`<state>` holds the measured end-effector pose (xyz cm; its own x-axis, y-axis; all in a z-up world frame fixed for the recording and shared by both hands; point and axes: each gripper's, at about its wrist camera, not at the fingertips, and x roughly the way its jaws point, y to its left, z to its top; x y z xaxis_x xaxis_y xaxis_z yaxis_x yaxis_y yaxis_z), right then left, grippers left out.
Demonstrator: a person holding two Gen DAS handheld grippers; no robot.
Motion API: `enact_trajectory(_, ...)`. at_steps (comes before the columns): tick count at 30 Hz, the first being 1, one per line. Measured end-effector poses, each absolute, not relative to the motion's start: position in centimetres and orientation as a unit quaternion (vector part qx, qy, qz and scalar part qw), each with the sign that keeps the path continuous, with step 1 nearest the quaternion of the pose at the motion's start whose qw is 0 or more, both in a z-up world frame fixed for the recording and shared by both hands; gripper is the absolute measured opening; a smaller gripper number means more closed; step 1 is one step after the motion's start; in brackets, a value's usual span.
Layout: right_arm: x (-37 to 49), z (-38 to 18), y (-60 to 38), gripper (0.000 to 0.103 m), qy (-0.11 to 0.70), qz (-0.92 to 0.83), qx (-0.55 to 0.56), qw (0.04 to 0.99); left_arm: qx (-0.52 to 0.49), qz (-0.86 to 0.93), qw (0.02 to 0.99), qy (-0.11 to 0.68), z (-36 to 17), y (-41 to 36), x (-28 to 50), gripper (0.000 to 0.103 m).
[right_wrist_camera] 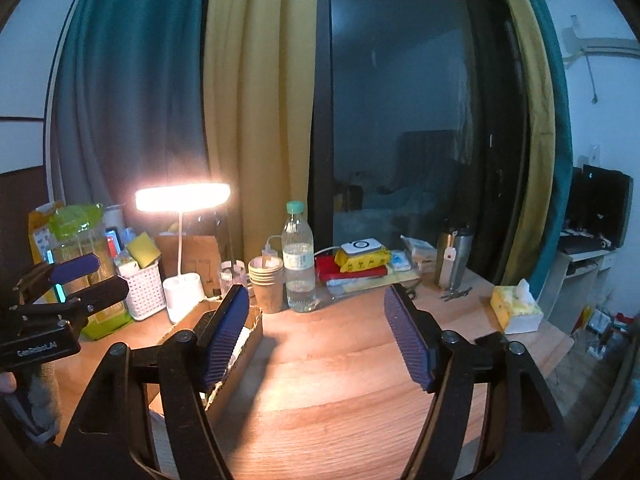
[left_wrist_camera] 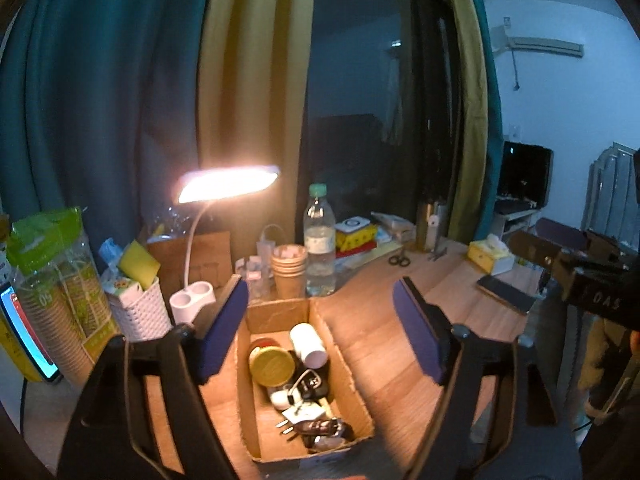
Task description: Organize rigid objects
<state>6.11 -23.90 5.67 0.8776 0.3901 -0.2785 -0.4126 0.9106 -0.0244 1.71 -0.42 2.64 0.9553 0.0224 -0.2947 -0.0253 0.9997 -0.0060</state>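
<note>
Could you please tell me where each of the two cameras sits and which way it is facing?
Left wrist: on the left gripper, open over the cardboard box, facing the window; right gripper at right edge.
Right wrist: on the right gripper, open over bare table, facing the window; left gripper and a hand at left.
Shared: lamp, bottle, cups, tissue box.

Both wrist views face the window across the desk (right_wrist_camera: 340, 380); the shared lamp (left_wrist_camera: 228, 180) sits at ten o'clock.
</note>
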Motion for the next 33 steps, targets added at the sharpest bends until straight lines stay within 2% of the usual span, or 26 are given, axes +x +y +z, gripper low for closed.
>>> enact_trajectory(2, 5.7, 6.0, -24.2, 0.073, 0.125, 0.204, -0.038, 0.97, -0.002, 0.014, 0.99, 0.142, 3.0, -0.7, 1.4, 0.086)
enact_trajectory(5, 5.2, 6.3, -24.7, 0.074, 0.106, 0.193, -0.034, 0.975, 0.004, 0.019, 0.992, 0.128, 3.5, -1.2, 0.9, 0.089)
enact_trajectory(33, 5.0, 6.1, -25.2, 0.074, 0.094, 0.183, -0.033, 0.978, 0.014, 0.023, 0.995, 0.099, 3.7, -2.0, 0.5, 0.092)
